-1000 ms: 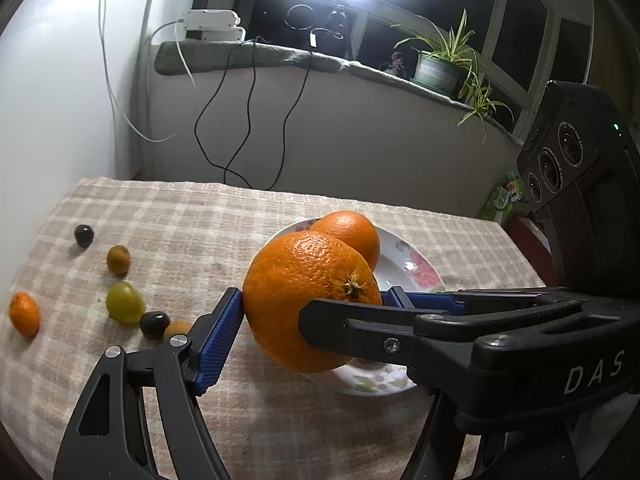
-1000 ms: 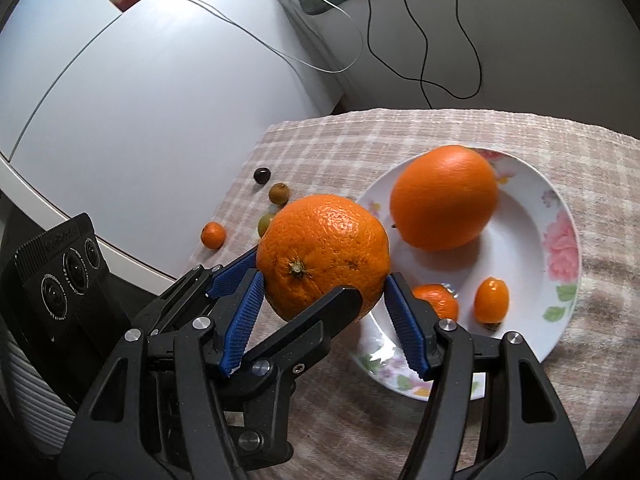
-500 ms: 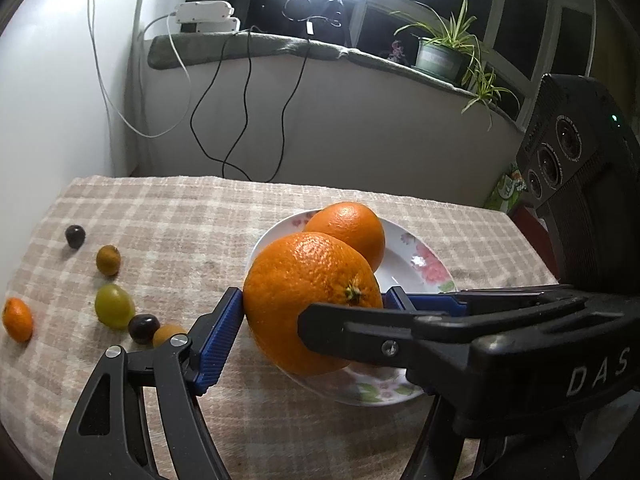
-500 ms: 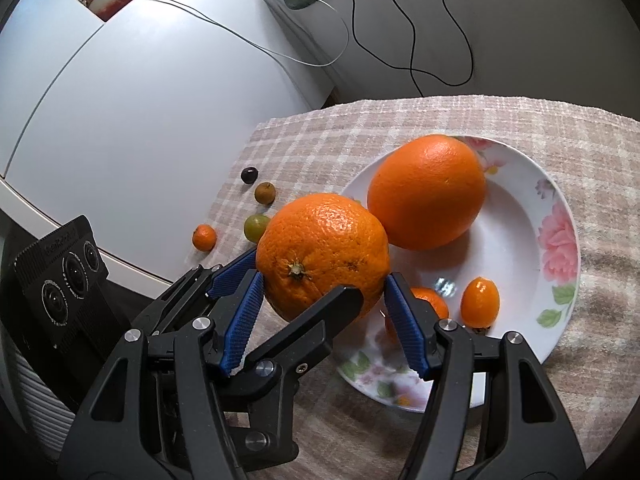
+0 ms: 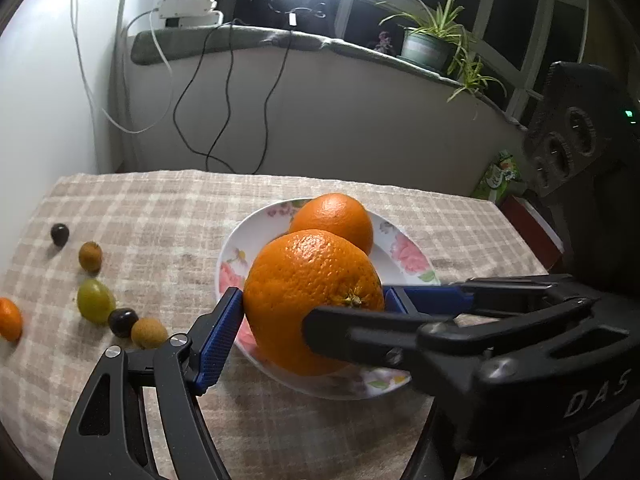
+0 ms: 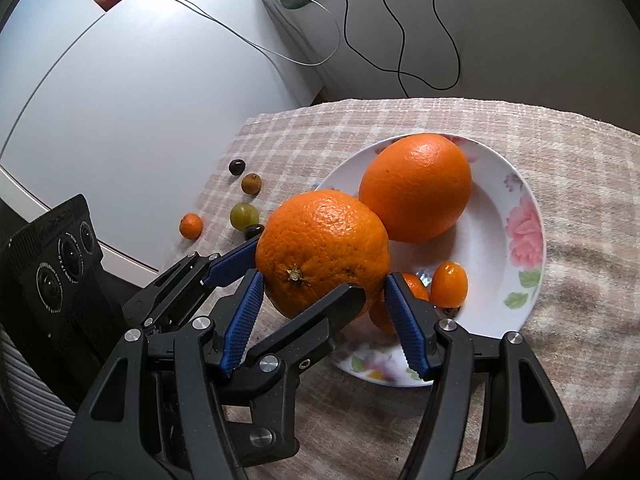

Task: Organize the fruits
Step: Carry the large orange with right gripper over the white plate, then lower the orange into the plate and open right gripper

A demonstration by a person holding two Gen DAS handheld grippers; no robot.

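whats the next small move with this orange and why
Probably lower the held orange onto the plate: the left gripper and right gripper both seem to grip it above the rim, beside the other orange already there.

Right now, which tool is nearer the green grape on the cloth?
Left. The left tool holds the held orange from the side of the green grape; the right tool holds it from the plate side, farther off.

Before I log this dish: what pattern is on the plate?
White plate with pink flowers and green leaves; clearest in the right wrist view.
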